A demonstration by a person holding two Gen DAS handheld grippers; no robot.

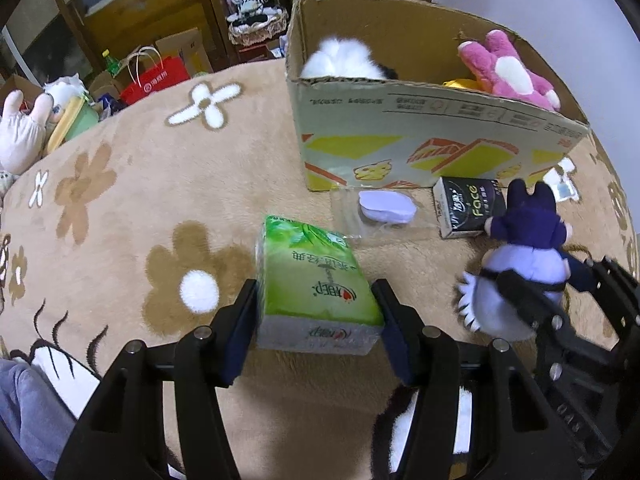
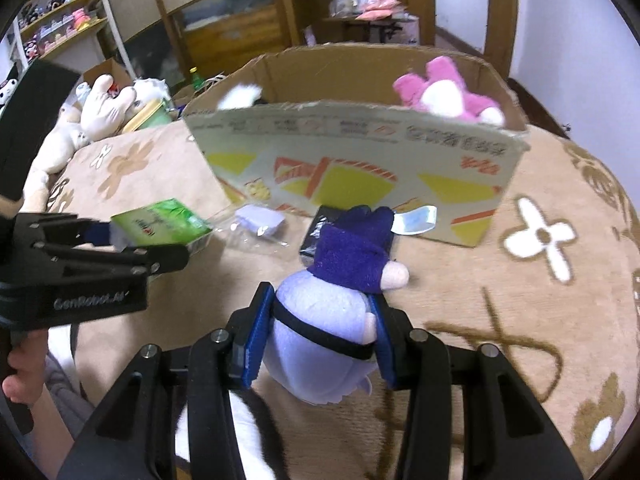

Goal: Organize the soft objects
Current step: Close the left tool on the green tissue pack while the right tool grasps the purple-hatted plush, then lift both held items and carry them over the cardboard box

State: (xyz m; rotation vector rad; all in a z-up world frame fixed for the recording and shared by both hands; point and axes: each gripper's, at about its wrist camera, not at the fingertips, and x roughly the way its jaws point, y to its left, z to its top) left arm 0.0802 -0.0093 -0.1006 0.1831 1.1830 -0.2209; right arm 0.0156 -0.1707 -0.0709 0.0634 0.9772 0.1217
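- A cardboard box (image 1: pixel 400 136) stands open at the 12 o'clock end of a flower-patterned blanket (image 1: pixel 132 208); a white plush (image 1: pixel 340 60) is seen inside at its 10 o'clock corner, a pink plush (image 1: pixel 508 68) at its 2 o'clock corner, with a scrap of something yellow beside the pink one.
- The left tongs (image 1: pixel 316 316) are closed on a green tissue pack (image 1: pixel 312 280), both blue pads pressed against its sides.
- The right tongs (image 2: pixel 320 340) are clamped on a lilac plush doll (image 2: pixel 324 332) with a dark purple hood, gripped round its body.
- Between the tongs and the box, a clear bag holding a lilac pad (image 1: pixel 386 206) and a black tissue pack (image 1: pixel 468 206) lie on the blanket, the black pack just at 12 o'clock of the doll.
- Only the right wrist view shows a person's hand (image 2: pixel 20 376) on the left tool's handle and shelves of small items at 10 o'clock.
- Only the left wrist view shows a red paper bag (image 1: pixel 160 76) and a woven basket (image 1: pixel 258 26) behind the blanket.
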